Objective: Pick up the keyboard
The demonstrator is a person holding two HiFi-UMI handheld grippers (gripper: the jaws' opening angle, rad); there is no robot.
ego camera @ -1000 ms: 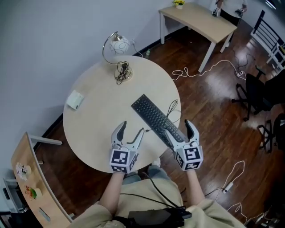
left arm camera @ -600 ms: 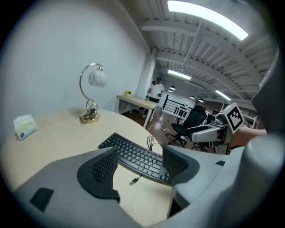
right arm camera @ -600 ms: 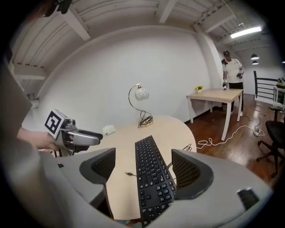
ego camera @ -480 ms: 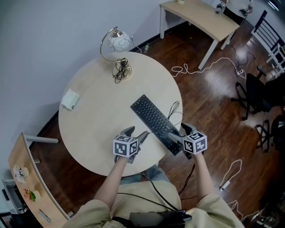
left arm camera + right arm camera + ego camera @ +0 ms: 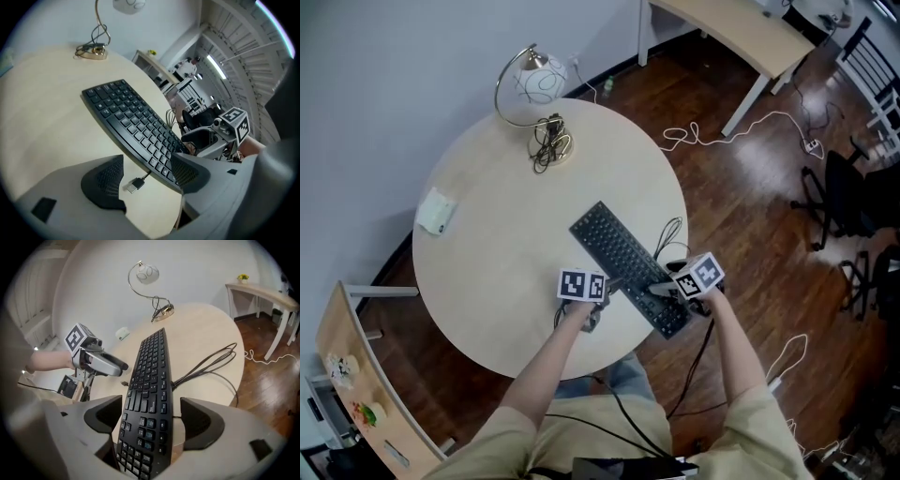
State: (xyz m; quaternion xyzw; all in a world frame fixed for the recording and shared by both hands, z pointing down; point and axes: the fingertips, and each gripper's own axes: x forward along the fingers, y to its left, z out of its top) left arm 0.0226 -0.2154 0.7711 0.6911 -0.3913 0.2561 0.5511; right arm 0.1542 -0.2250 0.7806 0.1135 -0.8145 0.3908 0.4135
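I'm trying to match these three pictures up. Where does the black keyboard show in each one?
Head view: the keyboard lies diagonally on the right half of the round table, near the front edge.
Left gripper view: the keyboard runs from upper left to lower right through the middle.
Right gripper view: the keyboard runs up the centre from the bottom edge.
Shared landmark: the lamp at the table's far side.

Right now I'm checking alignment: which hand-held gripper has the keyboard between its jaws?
The right hand-held gripper: the keyboard lies between its open jaws. The left hand-held gripper frames a USB plug.
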